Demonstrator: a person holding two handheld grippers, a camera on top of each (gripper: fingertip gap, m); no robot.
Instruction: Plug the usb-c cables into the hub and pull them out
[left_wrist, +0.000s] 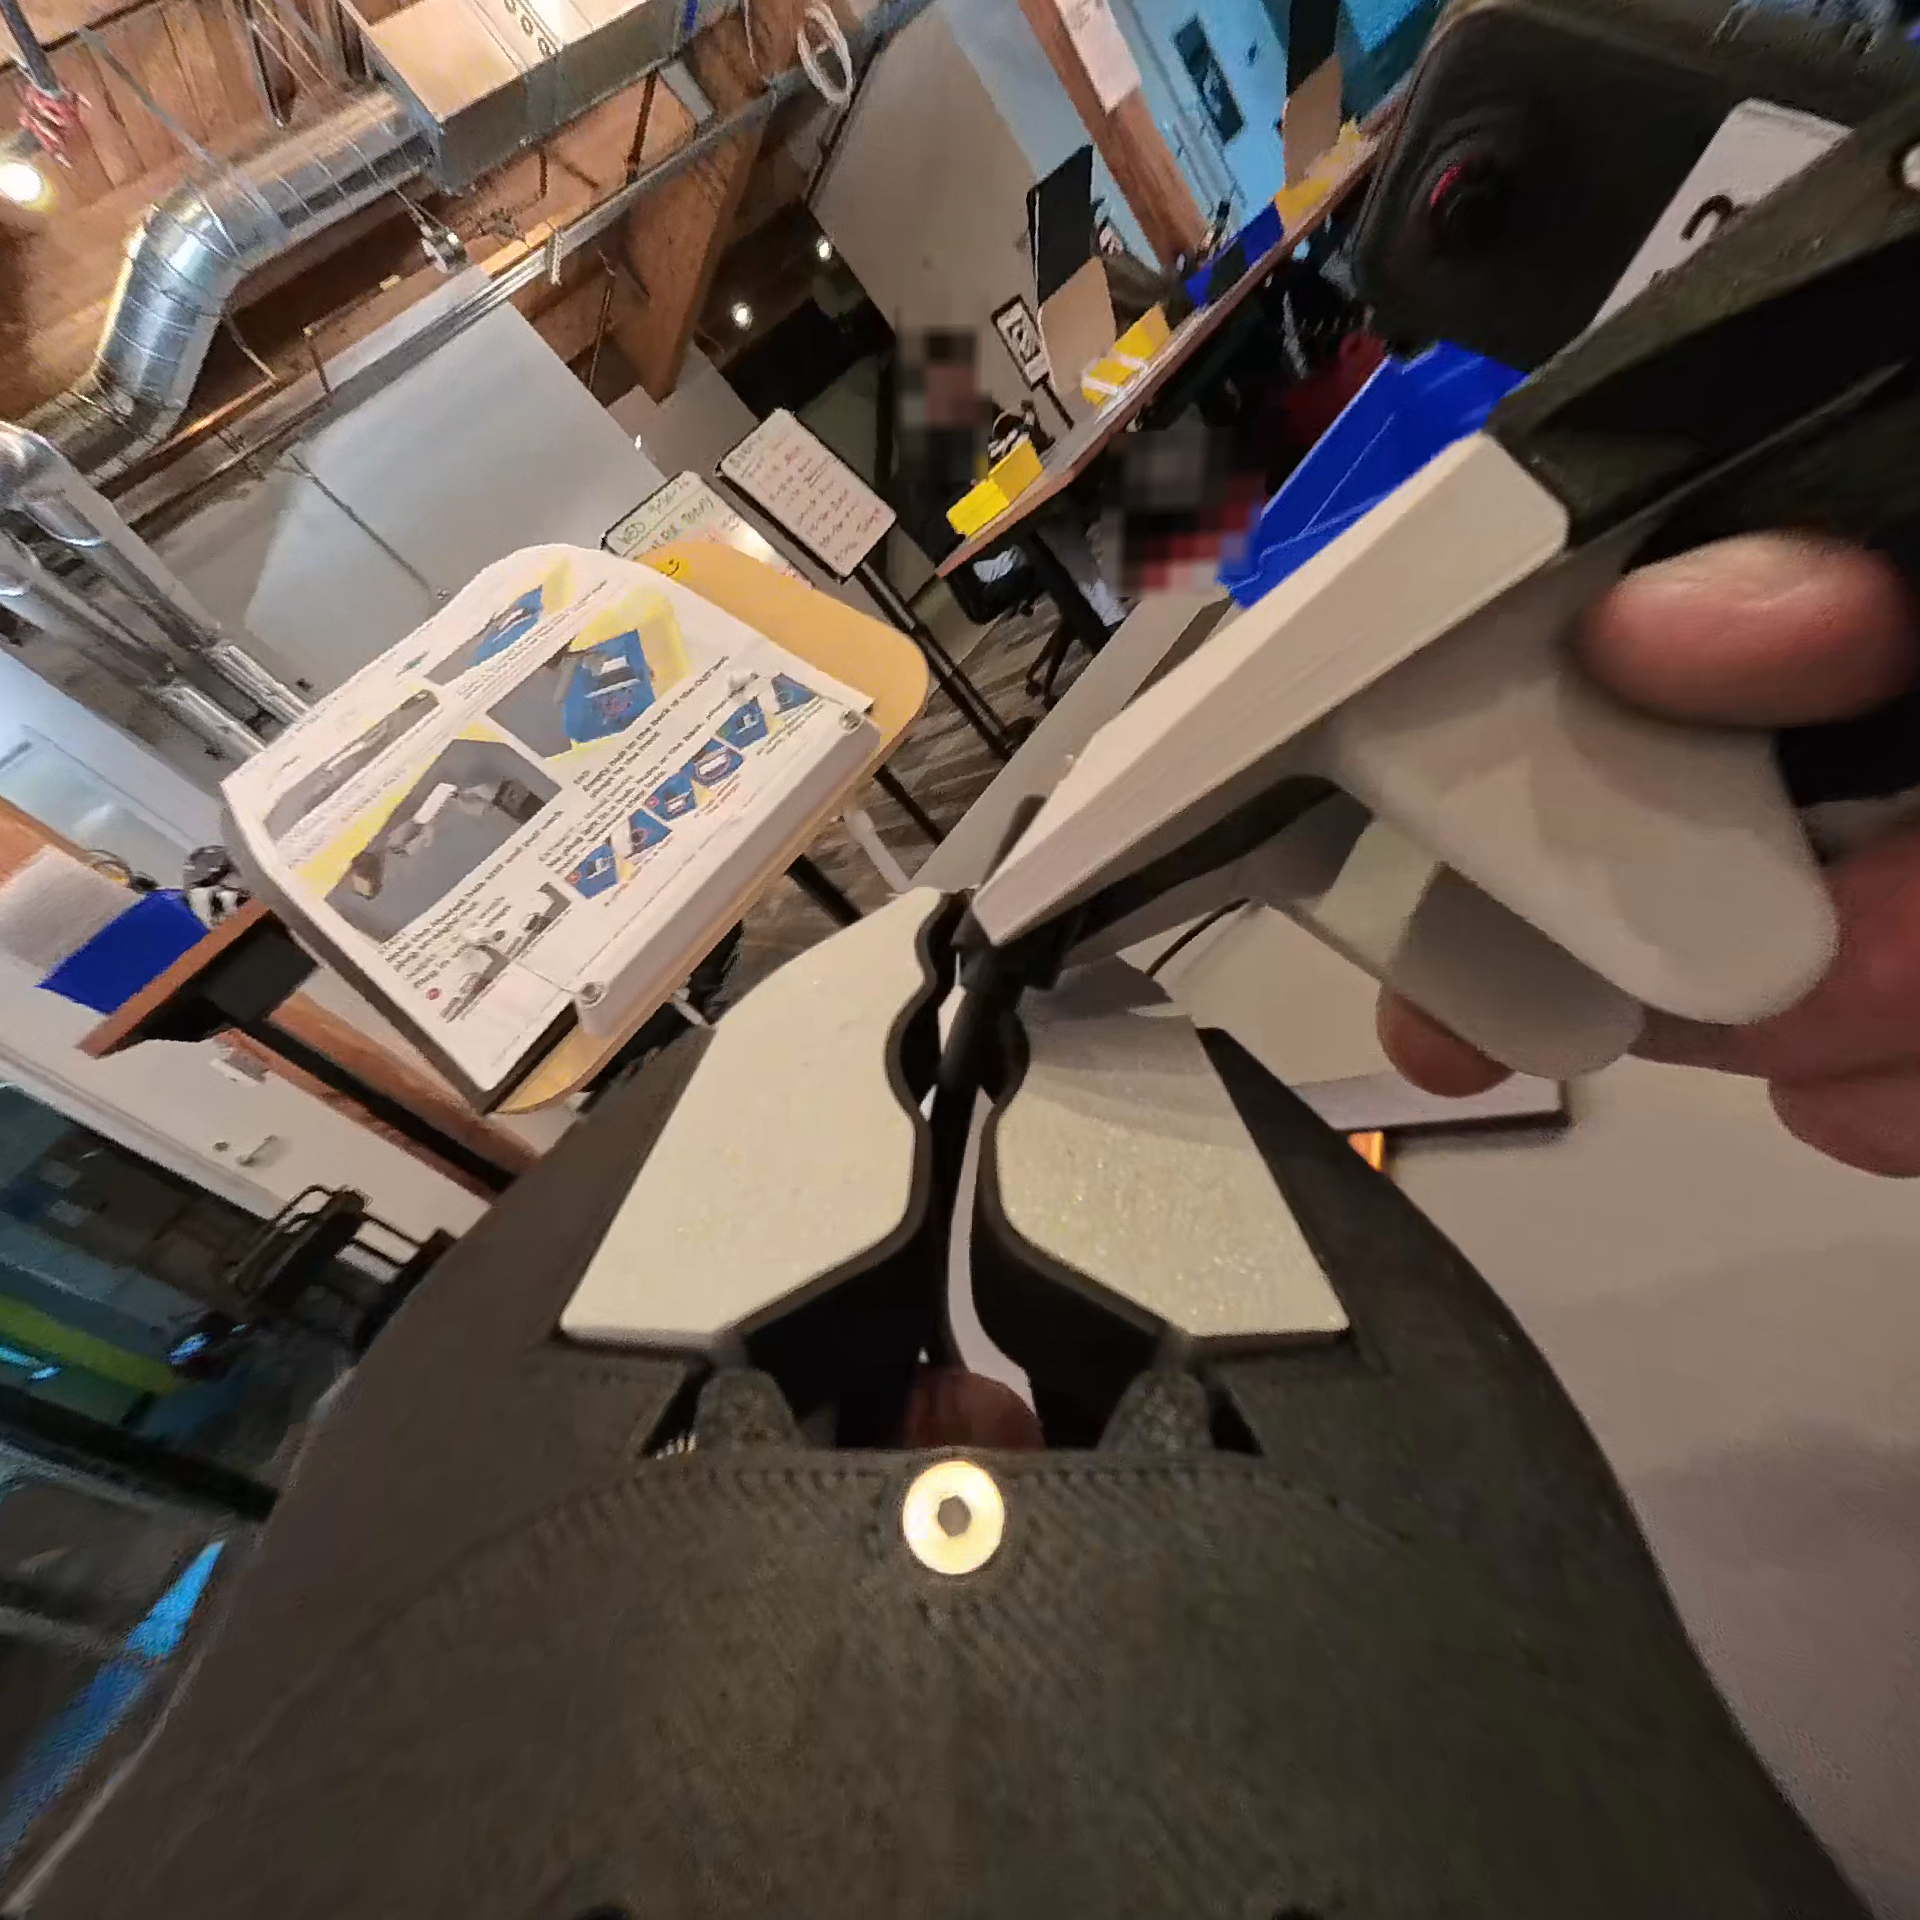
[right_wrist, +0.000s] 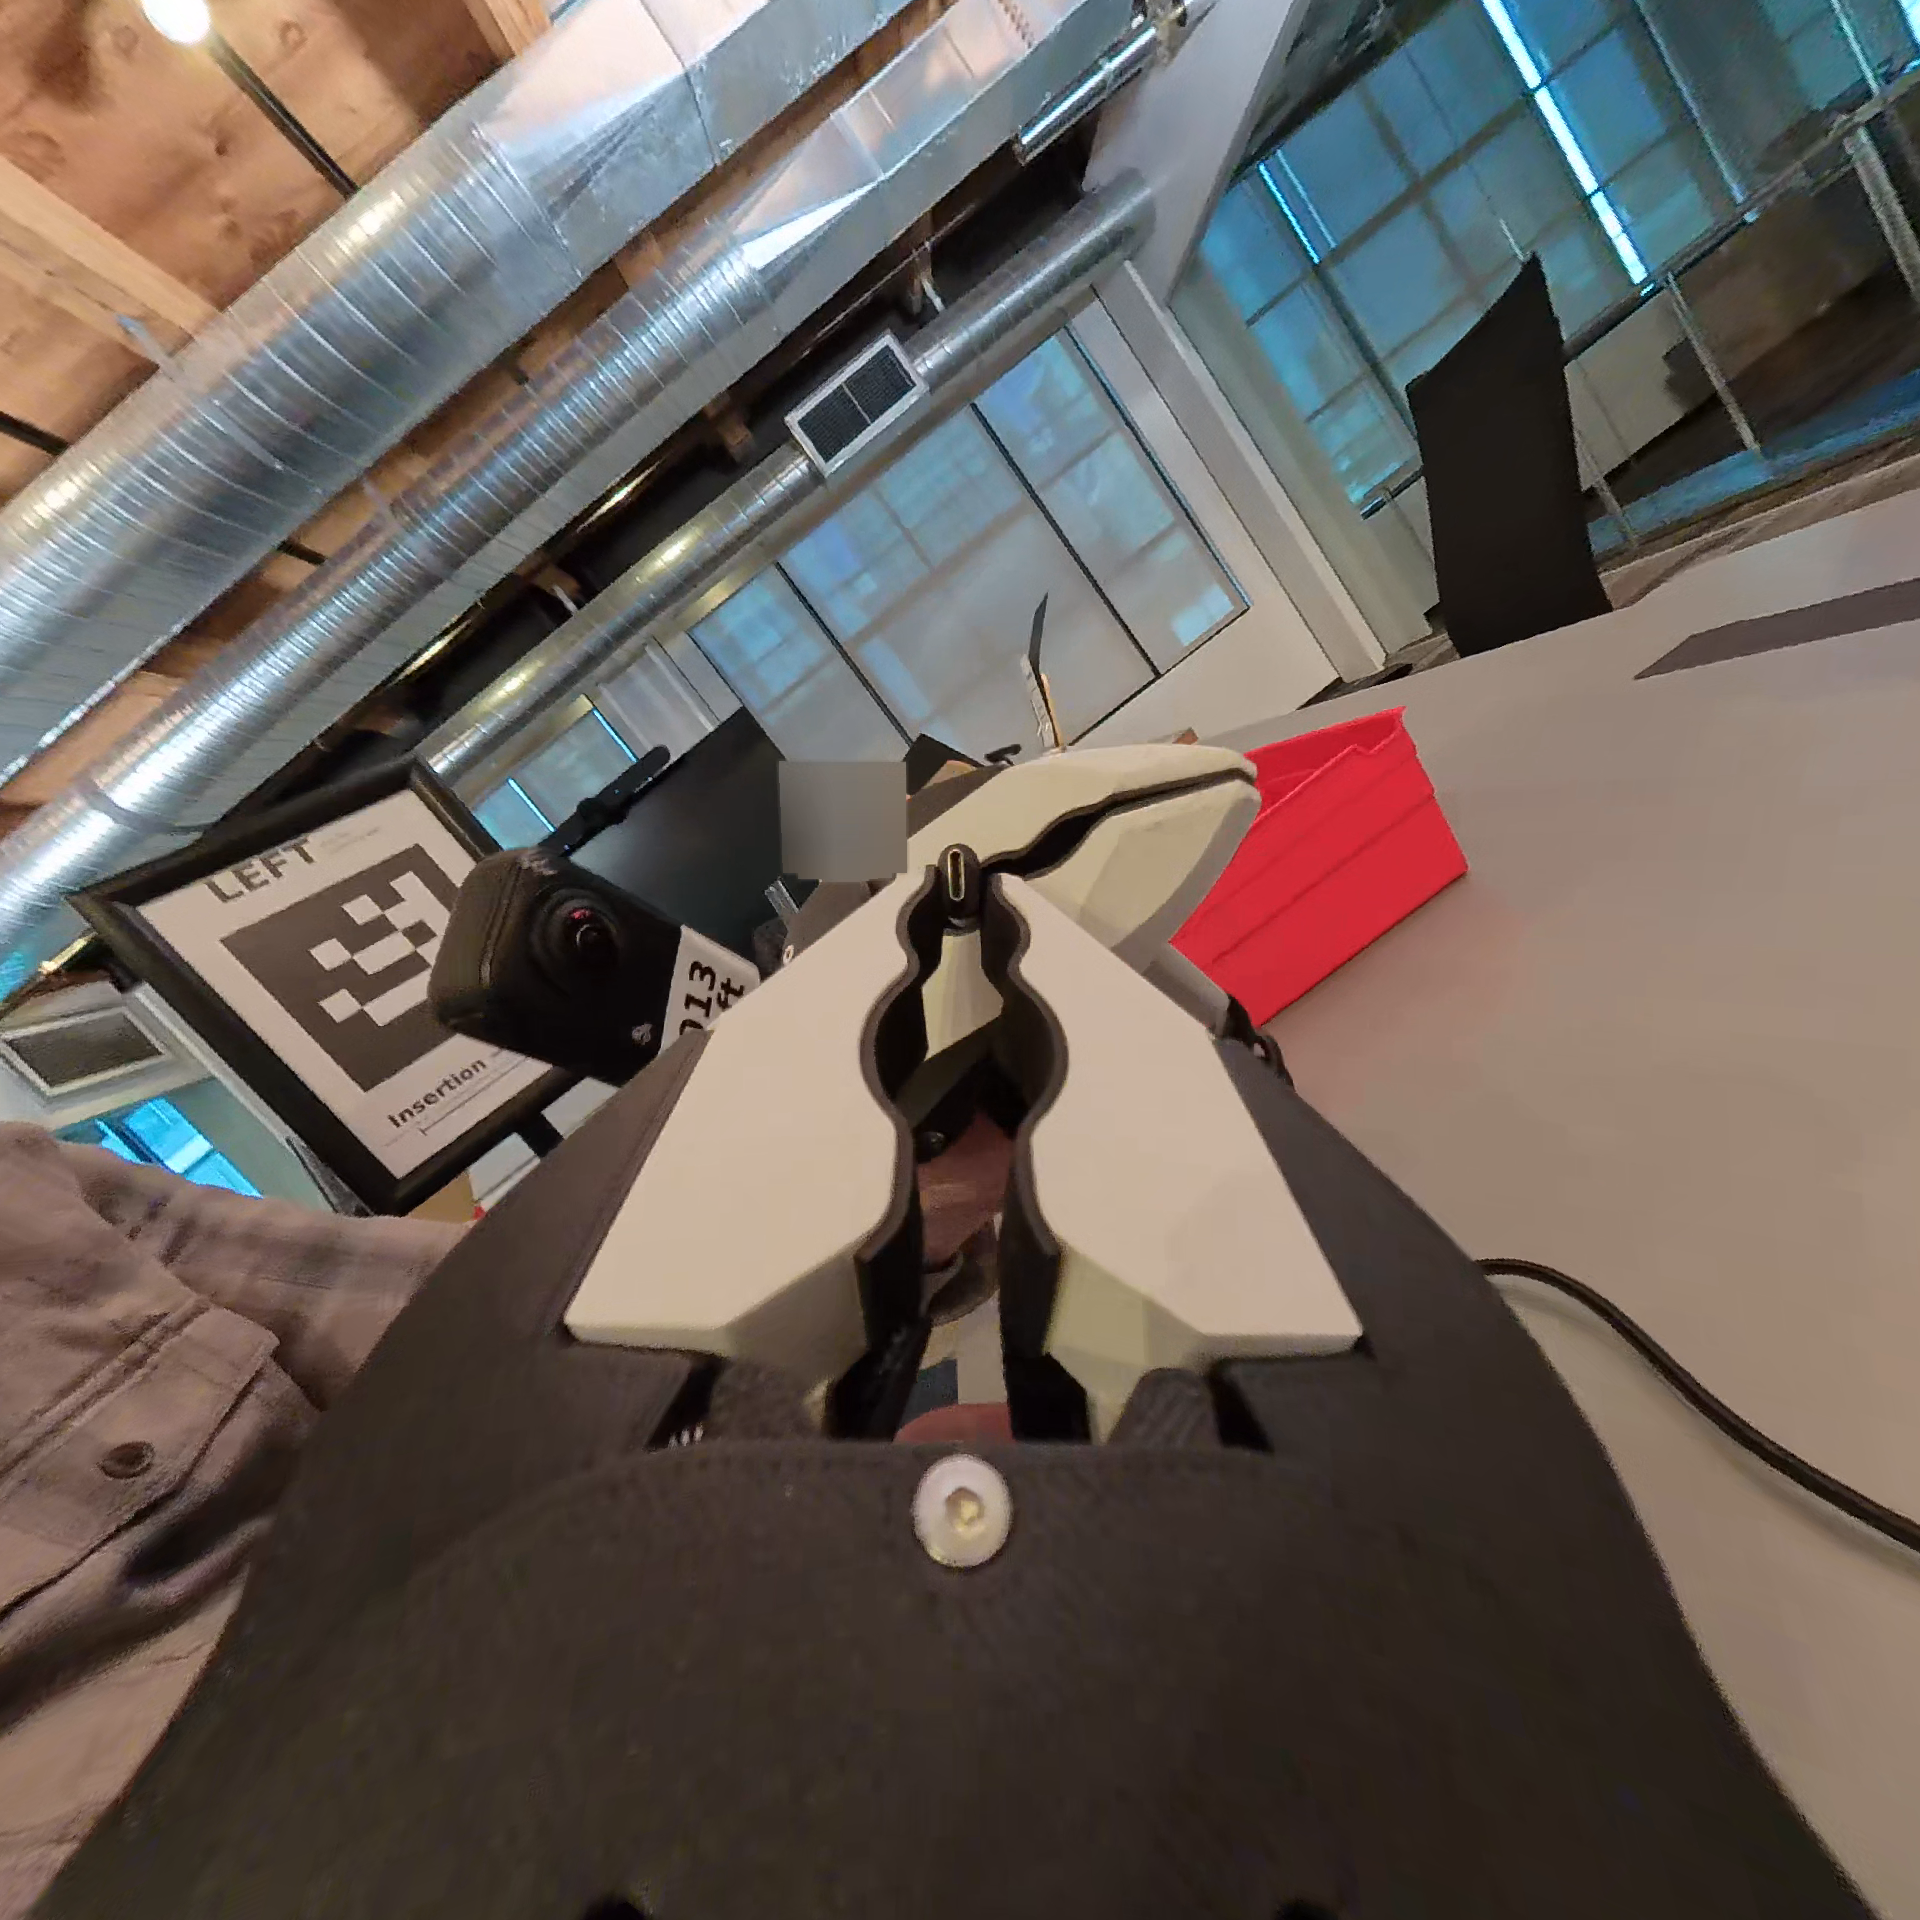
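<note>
- Grippers raised off the grey table (right_wrist: 1558, 987).
- Right gripper (right_wrist: 961, 904) clamps a USB-C plug (right_wrist: 954, 878) at its fingertips.
- Left gripper (left_wrist: 961, 920) is closed on a black cable (left_wrist: 961, 1049).
- Red bin (right_wrist: 1340, 862) sits near the table's far edge.

Above the smooth matt grey table (right_wrist: 1621, 1039), ribbed shiny metal ducts (right_wrist: 343, 364) run under rough wooden ceiling boards (right_wrist: 94, 135), while a red plastic bin (right_wrist: 1340, 873) on it looks matt beside grainy white gripper pads (right_wrist: 790, 1164).
</note>
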